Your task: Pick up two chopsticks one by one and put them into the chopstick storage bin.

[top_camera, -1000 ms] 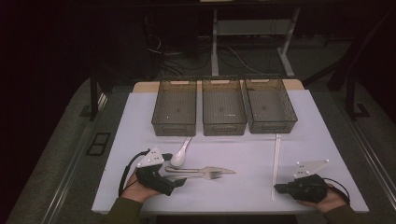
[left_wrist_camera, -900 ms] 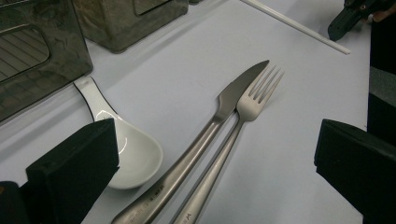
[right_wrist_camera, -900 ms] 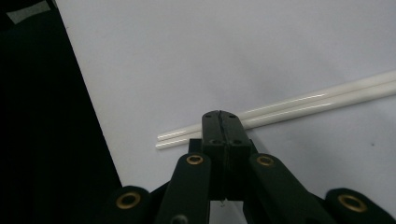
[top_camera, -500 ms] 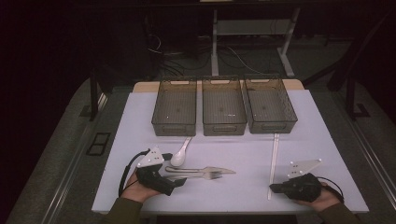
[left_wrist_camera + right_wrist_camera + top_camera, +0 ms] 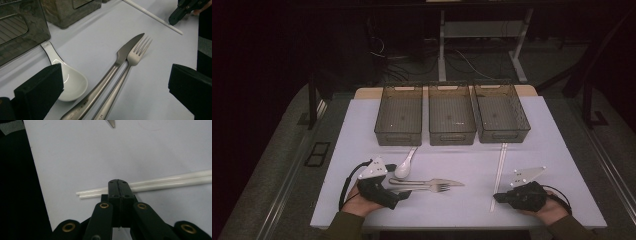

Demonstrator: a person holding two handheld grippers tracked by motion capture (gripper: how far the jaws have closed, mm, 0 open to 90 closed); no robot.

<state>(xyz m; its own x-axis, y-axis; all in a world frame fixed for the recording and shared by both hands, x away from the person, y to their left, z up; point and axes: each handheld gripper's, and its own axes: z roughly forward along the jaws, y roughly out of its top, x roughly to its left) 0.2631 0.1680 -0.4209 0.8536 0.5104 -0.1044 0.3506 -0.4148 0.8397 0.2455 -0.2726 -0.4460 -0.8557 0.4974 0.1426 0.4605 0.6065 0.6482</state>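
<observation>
The right tool (image 5: 119,185) has its two black, matte jaws pressed flat together, brass-coloured rivets showing on the linkage behind them. Its tip sits over a pair of slim white chopsticks (image 5: 160,183), smooth and glossy, lying side by side and touching on the counter (image 5: 75,152); whether the tip rests on them or just above cannot be told. From the tip, the chopsticks' narrow ends poke out a little to one side while the long part runs off the other way. In the high view this tool (image 5: 498,198) lies at the near end of the chopsticks (image 5: 500,167), which stretch away from it toward the bins.

The left tool (image 5: 115,92) is spread wide, its blocky black pads holding nothing. Between and just ahead of them lie a brushed-steel knife (image 5: 117,63) and fork (image 5: 130,65), handles touching side by side, each with tiny stamped lettering near the handle end, too small to read. Beside the left pad sits a white ceramic soup spoon (image 5: 71,82), glossy, with a thin dark rim line and a deep rounded bowl.

Farther off stand three smoky translucent plastic bins (image 5: 452,117) in a row, rectangular with ribbed walls and cut-out handles; nothing is visible in them. The counter is covered by a plain, pale matte sheet.
</observation>
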